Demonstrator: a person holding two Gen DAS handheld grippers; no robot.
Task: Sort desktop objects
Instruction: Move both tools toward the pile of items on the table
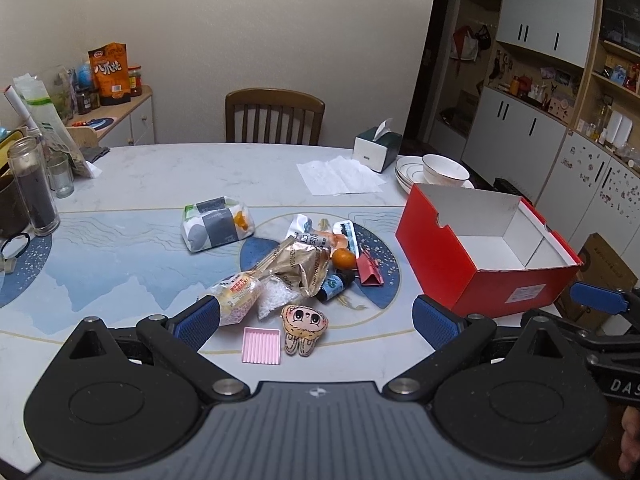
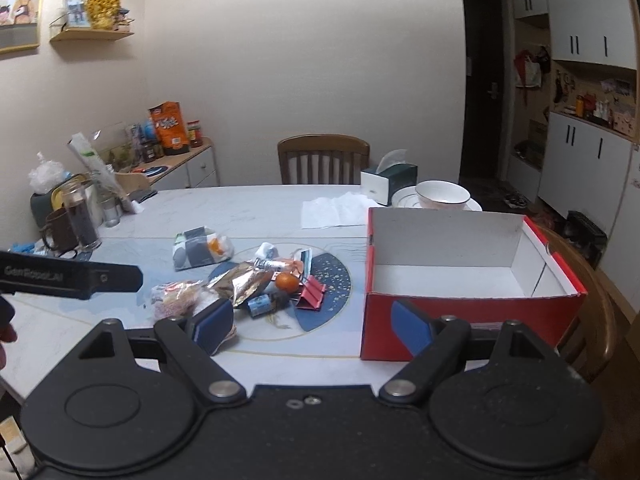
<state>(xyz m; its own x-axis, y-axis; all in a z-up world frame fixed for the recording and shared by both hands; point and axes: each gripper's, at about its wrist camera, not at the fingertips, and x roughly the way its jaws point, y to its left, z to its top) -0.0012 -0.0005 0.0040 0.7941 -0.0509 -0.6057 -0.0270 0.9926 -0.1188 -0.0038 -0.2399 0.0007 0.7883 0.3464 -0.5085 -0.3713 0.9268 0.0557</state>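
Note:
A heap of small objects lies mid-table: gold snack bags (image 1: 298, 266), a wrapped bun (image 1: 236, 294), an orange (image 1: 344, 259), a red binder clip (image 1: 369, 269), a small blue-labelled bottle (image 1: 334, 286), a pink ridged tray (image 1: 262, 345) and a cartoon plush (image 1: 305, 326). A grey-white packet (image 1: 216, 226) lies apart to the left. An open red box (image 1: 486, 258) with a white, bare inside stands to the right. My left gripper (image 1: 316, 322) hovers open near the plush and pink tray. My right gripper (image 2: 312, 326) hangs open in front of the heap (image 2: 256, 280) and the box (image 2: 468, 276), holding nothing.
Glass jar (image 1: 34, 186), dark mug and tumblers crowd the left edge. Tissue box (image 1: 378, 148), loose paper sheets (image 1: 340, 176) and stacked plates with a bowl (image 1: 444, 170) sit at the back right. A wooden chair (image 1: 274, 116) stands behind the table; a side cabinet with snacks is at left.

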